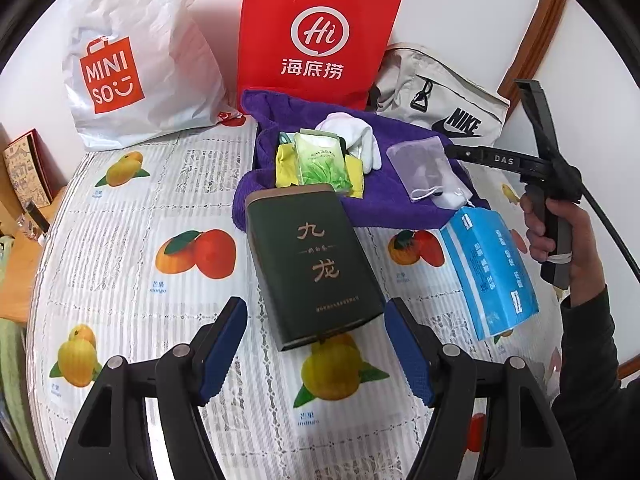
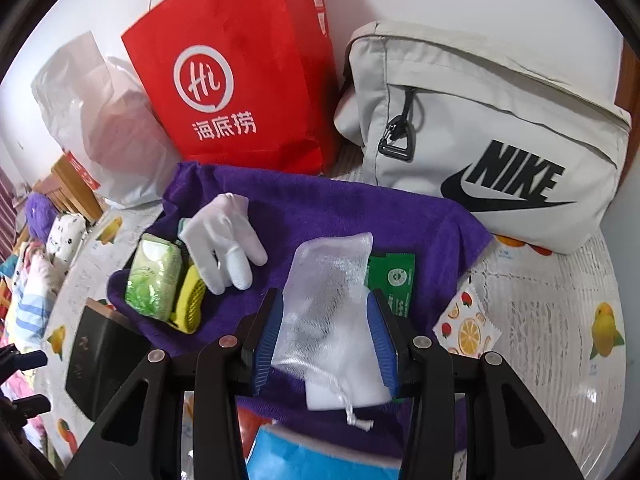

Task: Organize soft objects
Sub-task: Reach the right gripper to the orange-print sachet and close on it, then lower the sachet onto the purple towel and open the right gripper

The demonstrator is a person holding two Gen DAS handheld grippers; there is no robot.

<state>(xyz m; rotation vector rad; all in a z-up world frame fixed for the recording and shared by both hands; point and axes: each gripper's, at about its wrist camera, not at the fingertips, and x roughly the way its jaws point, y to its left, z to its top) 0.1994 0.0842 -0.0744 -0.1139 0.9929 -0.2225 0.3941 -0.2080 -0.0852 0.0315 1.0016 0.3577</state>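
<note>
A purple towel lies on the fruit-print tablecloth. On it lie a white glove, a green tissue pack, a yellow item and a sheer mesh drawstring pouch. My right gripper is open, its blue pads on either side of the pouch. My left gripper is open, hovering over the near end of a dark green tin box. A blue tissue pack lies to the right.
A white Miniso bag, a red Hi paper bag and a grey Nike bag stand against the back wall. A green sachet and a fruit-print packet lie near the pouch.
</note>
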